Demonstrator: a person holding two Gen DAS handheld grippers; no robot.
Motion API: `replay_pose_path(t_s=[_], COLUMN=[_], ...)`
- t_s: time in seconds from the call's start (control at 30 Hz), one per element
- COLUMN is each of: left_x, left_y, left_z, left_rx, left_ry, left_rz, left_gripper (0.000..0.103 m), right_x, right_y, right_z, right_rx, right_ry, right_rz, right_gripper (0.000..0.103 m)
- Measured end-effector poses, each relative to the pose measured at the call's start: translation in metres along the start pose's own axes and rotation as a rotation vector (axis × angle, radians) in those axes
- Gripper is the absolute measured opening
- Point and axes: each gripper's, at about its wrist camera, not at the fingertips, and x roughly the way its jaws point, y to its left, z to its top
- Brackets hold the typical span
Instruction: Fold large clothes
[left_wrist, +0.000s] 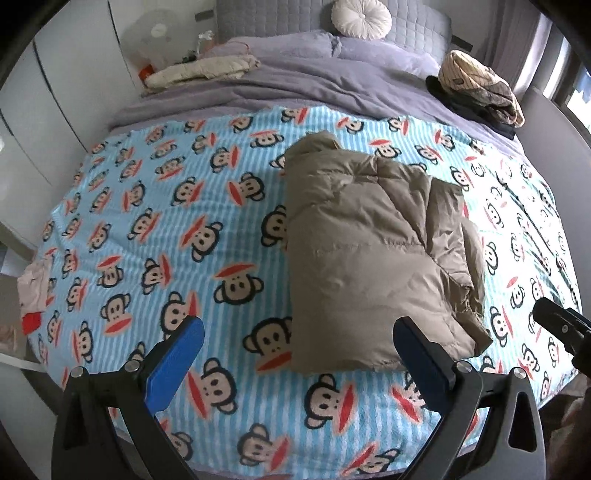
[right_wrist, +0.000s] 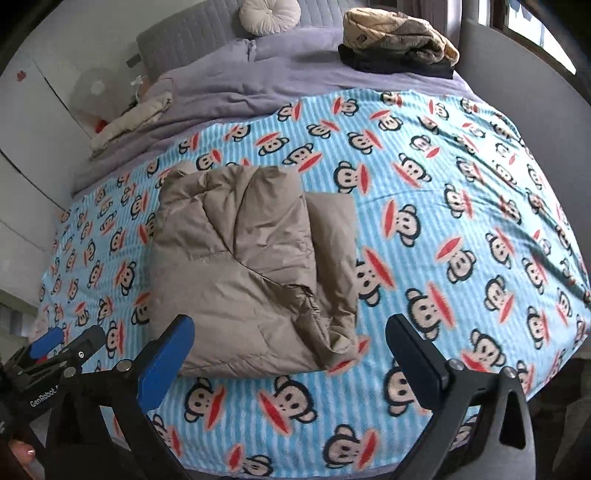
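Observation:
A tan puffy jacket (left_wrist: 373, 254) lies folded into a thick rectangle on the blue monkey-print blanket (left_wrist: 155, 229). In the right wrist view the same jacket (right_wrist: 243, 254) sits left of centre on that blanket (right_wrist: 443, 229). My left gripper (left_wrist: 299, 332) hovers above the jacket's near edge, jaws wide open and holding nothing. My right gripper (right_wrist: 290, 330) also stands open and holds nothing, above the jacket's near right corner. The left gripper (right_wrist: 62, 341) shows at the lower left of the right wrist view, and the right gripper's finger (left_wrist: 557, 321) shows at the right edge of the left wrist view.
A stack of folded clothes (left_wrist: 476, 88) lies at the far right on the grey duvet (left_wrist: 314, 77). A cream garment (left_wrist: 199, 72) lies far left, with a round cushion (left_wrist: 360, 16) at the headboard. White cupboards (left_wrist: 55, 92) stand left of the bed.

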Motion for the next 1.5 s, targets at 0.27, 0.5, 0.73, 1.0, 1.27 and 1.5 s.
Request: replay_pose_path(t_s=[0.27,0.5,0.73,1.0,1.27,1.5], left_x=[-0.036,-0.056,-0.06,-0.06,-0.061,-0.06], left_y=[-0.009,-0.014,-0.014,-0.015,-0.015,-0.015], left_z=[-0.003,-0.007,-0.007,-0.008,-0.009,-0.008], left_rx=[0.011,0.003,0.008,0.007,0.004,0.003], left_ry=[-0.06,-0.084,-0.094,-0.093,-0.091,-0.09], left_rz=[0.008,0.03,0.04,0.046,0.047,0.05], left_gripper=[0.103,0.102,0.102,0.103,0.102,0.102], right_x=[-0.027,-0.04,-0.044,-0.047,-0.047,-0.047], right_y=[0.0,0.003,0.003,0.003,0.004,0.005], right_z=[0.002,0.004,0.005,0.005,0.005,0.004], right_rx=[-0.045,-0.065,-0.061,-0.062,-0.06,-0.059], right_ry=[-0.03,-0.061,-0.068,-0.073,-0.072,-0.073], right_rz=[-0.047,-0.057,-0.054,-0.062,-0.061,-0.061], right_gripper=[0.103,0.103,0.103,0.103,0.103,0.103])
